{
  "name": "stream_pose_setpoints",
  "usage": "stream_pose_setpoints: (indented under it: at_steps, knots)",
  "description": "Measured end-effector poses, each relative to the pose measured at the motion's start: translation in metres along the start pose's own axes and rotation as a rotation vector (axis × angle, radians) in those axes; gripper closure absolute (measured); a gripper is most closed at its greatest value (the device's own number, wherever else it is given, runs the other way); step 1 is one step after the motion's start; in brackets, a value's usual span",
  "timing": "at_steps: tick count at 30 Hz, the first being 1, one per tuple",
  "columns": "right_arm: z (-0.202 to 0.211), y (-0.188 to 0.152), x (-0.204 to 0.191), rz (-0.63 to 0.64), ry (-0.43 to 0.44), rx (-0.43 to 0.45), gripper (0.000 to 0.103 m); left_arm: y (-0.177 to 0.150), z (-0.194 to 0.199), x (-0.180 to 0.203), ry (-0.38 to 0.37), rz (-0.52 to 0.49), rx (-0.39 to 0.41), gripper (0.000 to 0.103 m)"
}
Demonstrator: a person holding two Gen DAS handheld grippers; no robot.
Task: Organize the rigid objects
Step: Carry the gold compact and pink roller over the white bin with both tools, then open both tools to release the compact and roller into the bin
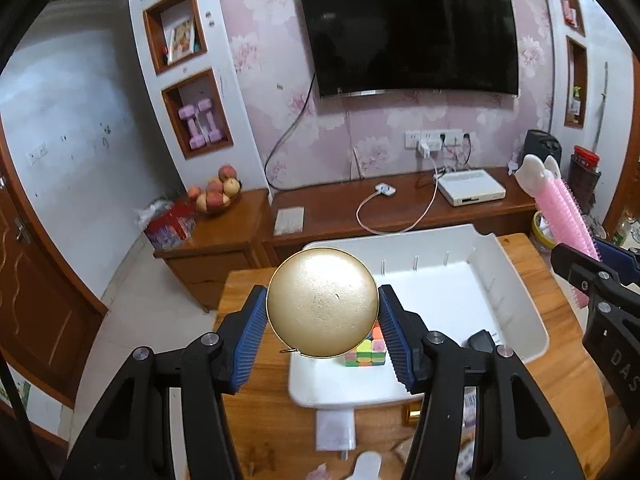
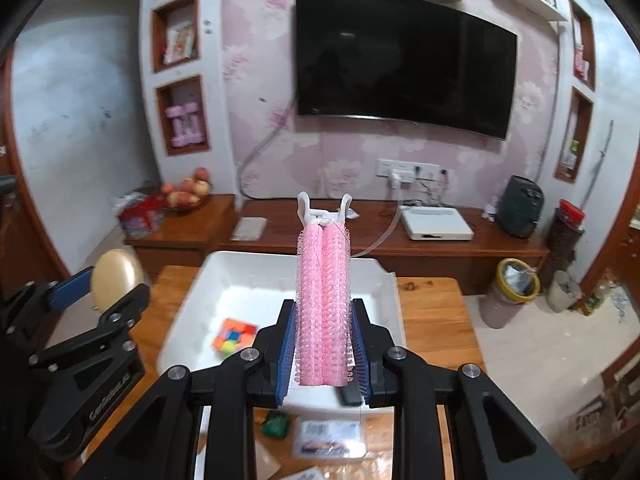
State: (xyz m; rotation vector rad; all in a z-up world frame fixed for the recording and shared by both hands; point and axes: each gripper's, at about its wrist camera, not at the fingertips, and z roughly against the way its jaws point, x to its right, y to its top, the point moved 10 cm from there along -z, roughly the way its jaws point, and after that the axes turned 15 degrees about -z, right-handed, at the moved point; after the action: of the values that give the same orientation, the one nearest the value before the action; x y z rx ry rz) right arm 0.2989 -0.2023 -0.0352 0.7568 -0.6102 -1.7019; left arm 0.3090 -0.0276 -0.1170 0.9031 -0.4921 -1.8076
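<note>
Tongs in both our hands are loaded. Our left tongs (image 1: 322, 320) pinch a gold disc (image 1: 322, 302) by its edges, its round face turned toward the camera, and they hold it in the air above the near left part of the white bin (image 1: 520, 304). Our right tongs (image 2: 323, 354) are pressed onto a pink roller clip (image 2: 323, 304), two bristly pink cylinders side by side with a white clip end pointing up and away; it too hangs above the bin.

Inside the bin lies a colour cube (image 2: 234, 336) near the left wall, and a small black thing (image 1: 480, 341) (perhaps a charger, the view is too partial to tell) sits near the front right. The bin rests on the wooden surface (image 2: 432, 320). In front of the bin on the surface we see a small green item (image 2: 275, 424) and a clear packet (image 2: 330, 438), both blurred.

From the right wrist view the left tongs and disc show at the left edge, well apart from the roller clip.
</note>
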Motion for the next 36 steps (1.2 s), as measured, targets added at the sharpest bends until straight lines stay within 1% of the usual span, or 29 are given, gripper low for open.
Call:
stream_pose_setpoints:
  at_steps: [2, 4, 8, 12, 15, 19, 22, 23, 24, 27, 29, 30, 31, 33, 35, 36]
  knots:
    - [-0.022, -0.003, 0.003, 0.001, -0.039, -0.023, 0.077, -0.002, -0.021, 0.008, -0.015, 0.009, -0.037, 0.044]
    - [-0.047, -0.010, 0.007, 0.000, -0.072, -0.059, 0.077, -0.006, -0.039, 0.015, -0.014, 0.010, -0.069, 0.044]
    - [-0.087, -0.032, 0.019, -0.015, -0.106, -0.142, 0.077, -0.016, -0.072, 0.026, -0.034, 0.021, -0.128, 0.044]
    - [-0.118, -0.058, 0.027, -0.058, -0.095, -0.249, 0.077, -0.033, -0.105, 0.031, -0.055, 0.055, -0.203, 0.044]
    - [-0.136, -0.076, 0.031, -0.072, -0.097, -0.312, 0.077, -0.046, -0.125, 0.039, -0.087, 0.063, -0.252, 0.044]
    - [-0.148, -0.090, 0.031, -0.075, -0.081, -0.369, 0.076, -0.060, -0.140, 0.049, -0.126, 0.059, -0.296, 0.044]
    - [-0.155, -0.098, 0.030, -0.069, -0.078, -0.396, 0.075, -0.070, -0.148, 0.053, -0.145, 0.071, -0.329, 0.044]
    - [-0.156, -0.101, 0.030, -0.069, -0.076, -0.407, 0.075, -0.068, -0.146, 0.053, -0.145, 0.076, -0.311, 0.044]
    - [-0.158, -0.103, 0.030, -0.069, -0.074, -0.417, 0.074, -0.068, -0.146, 0.054, -0.146, 0.068, -0.312, 0.044]
    - [-0.158, -0.107, 0.029, -0.072, -0.068, -0.431, 0.062, -0.065, -0.143, 0.058, -0.145, 0.054, -0.310, 0.044]
    - [-0.154, -0.104, 0.029, -0.078, -0.063, -0.406, 0.050, -0.061, -0.141, 0.062, -0.168, 0.054, -0.292, 0.033]
    - [-0.151, -0.102, 0.029, -0.078, -0.062, -0.394, 0.048, -0.059, -0.141, 0.063, -0.175, 0.055, -0.281, 0.020]
    - [-0.150, -0.099, 0.030, -0.078, -0.070, -0.381, 0.049, -0.058, -0.140, 0.061, -0.153, 0.054, -0.273, 0.015]
    - [-0.145, -0.094, 0.031, -0.078, -0.069, -0.358, 0.049, -0.052, -0.133, 0.058, -0.133, 0.047, -0.239, 0.012]
    - [-0.140, -0.090, 0.033, -0.086, -0.062, -0.348, 0.049, -0.047, -0.129, 0.056, -0.139, 0.045, -0.213, 0.010]
    - [-0.136, -0.089, 0.034, -0.088, -0.059, -0.343, 0.049, -0.043, -0.122, 0.056, -0.148, 0.047, -0.186, 0.010]
